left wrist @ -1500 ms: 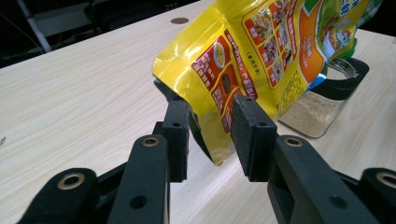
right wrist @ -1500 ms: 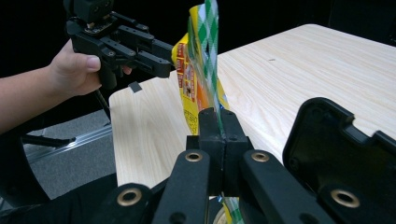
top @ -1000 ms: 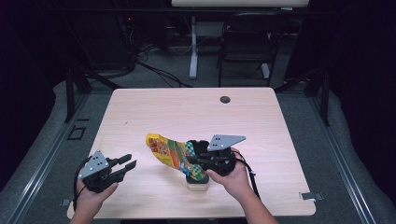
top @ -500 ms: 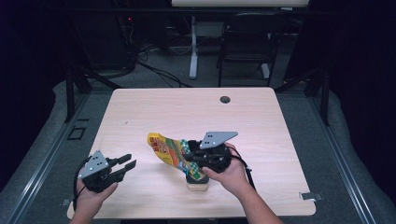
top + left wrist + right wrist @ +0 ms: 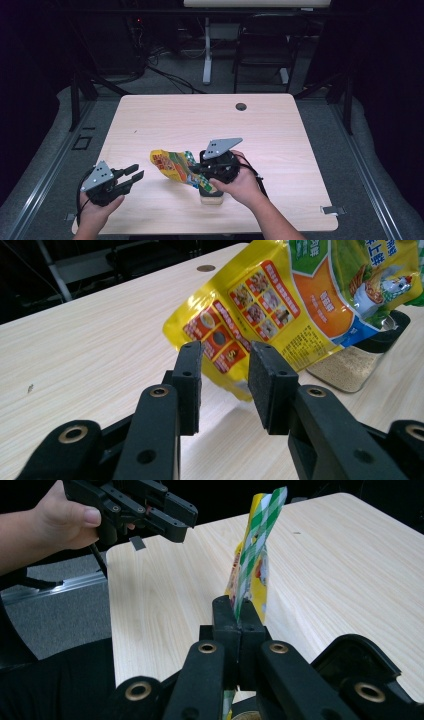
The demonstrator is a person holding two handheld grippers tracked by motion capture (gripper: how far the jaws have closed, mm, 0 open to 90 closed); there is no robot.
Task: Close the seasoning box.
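Fingers of the right gripper [image 5: 239, 617] pinch the yellow pouch [image 5: 172, 167] above a jar [image 5: 357, 365], which the left gripper view reveals holds pale grains. Left gripper [image 5: 225, 385] gapes empty over the wooden table [image 5: 280, 125]; dark chairs stand behind.

Left gripper [image 5: 131, 176] and right gripper [image 5: 202, 170]: matte black bodies, each topped by a grey three-cornered plate with small holes. Black cables trail from both. Jaw links carry brass-ringed pivots; the pads [image 5: 190, 385] are black foam. Forearms bare, no sleeves.
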